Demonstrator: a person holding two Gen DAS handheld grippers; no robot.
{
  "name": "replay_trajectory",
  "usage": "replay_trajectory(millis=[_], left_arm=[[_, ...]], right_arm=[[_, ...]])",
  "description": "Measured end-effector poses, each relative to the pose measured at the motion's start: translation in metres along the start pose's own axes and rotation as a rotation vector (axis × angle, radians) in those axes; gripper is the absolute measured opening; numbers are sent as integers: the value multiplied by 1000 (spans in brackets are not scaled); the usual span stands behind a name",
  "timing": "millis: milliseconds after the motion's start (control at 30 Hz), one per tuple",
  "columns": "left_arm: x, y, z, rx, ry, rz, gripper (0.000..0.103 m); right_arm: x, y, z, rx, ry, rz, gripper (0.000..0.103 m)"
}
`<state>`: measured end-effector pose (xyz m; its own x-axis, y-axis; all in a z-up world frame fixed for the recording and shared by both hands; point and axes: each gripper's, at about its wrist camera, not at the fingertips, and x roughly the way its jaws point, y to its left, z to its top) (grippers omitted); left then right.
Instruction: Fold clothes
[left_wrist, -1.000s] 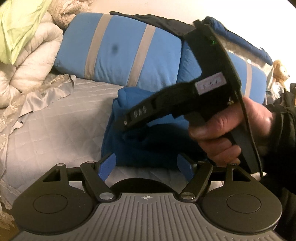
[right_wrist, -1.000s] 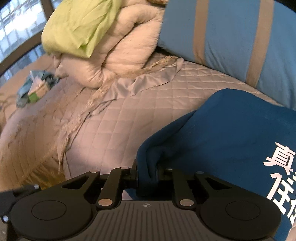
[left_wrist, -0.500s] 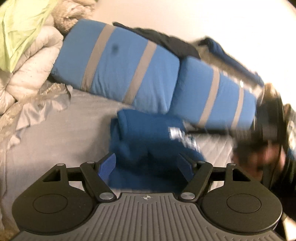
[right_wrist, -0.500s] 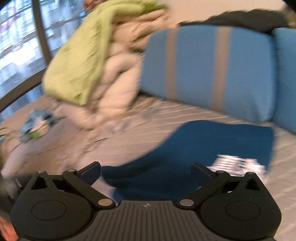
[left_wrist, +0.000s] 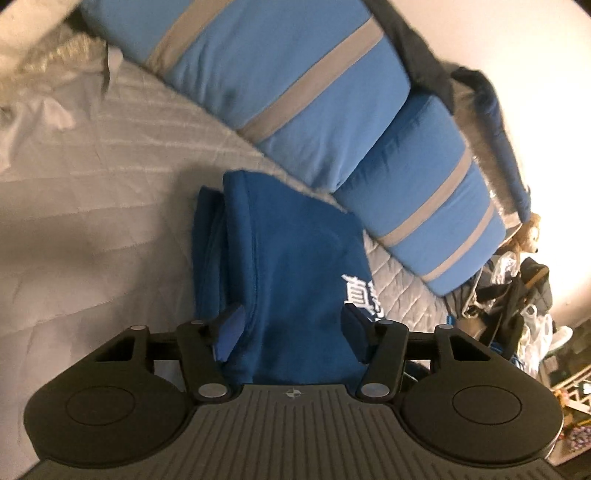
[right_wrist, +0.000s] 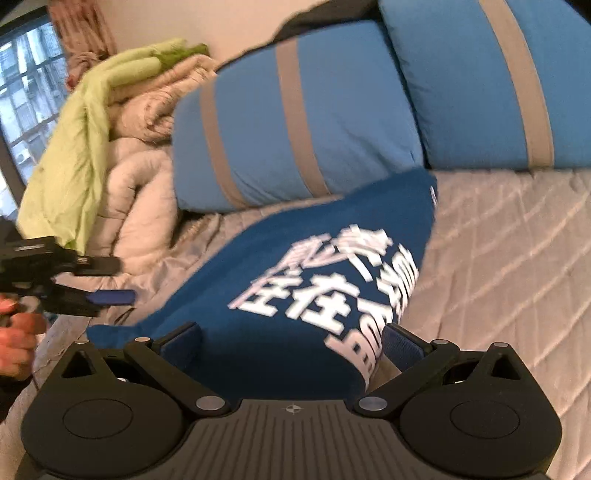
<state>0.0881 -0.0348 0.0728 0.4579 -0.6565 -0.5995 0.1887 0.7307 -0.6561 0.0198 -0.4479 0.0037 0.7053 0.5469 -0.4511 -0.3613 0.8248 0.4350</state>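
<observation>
1. The blue T-shirt (right_wrist: 317, 295) is lying folded on the quilted bed (right_wrist: 509, 258), printed side up, just in front of the striped blue pillows (right_wrist: 295, 122).
2. The right gripper (right_wrist: 291, 347) is hovering over the near edge, jaws spread, gripping nothing.
3. The left gripper (left_wrist: 291, 328) is also hovering spread and empty.
4. Judgement: the fold is looking nearly complete; the next move is likely calling for squaring the layered edge or setting the shirt aside.
</observation>
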Motion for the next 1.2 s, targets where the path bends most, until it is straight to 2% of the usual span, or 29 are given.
replay_trajectory(millis=[133,300,400,533,567,833,967,1100,1200], left_arm=[[15,9,2,-18,58,39,54],[21,17,-2,-38,76,54,53],[20,16,-5,-41,87,53,38],[18,12,-9,-4,111,105,14],[16,10,-10,5,112,114,12],[-23,-3,-14,24,30,110,10],[-26,0,-20,53,47,165,10],[-19,9,-23,39,57,200,10],[-9,8,-26,66,69,234,11]], right_arm=[[0,-2,0,18,2,-2,103],[-4,-10,3,70,-13,-2,103],[-3,-14,3,97,-12,-3,103],[-3,-14,2,92,-13,-9,103],[-3,-14,2,89,-13,-10,103],[-2,-16,1,82,-9,-23,103],[-2,-17,1,85,-7,-26,103],[-1,-17,0,82,-3,-30,103],[0,-17,0,80,3,-34,103]])
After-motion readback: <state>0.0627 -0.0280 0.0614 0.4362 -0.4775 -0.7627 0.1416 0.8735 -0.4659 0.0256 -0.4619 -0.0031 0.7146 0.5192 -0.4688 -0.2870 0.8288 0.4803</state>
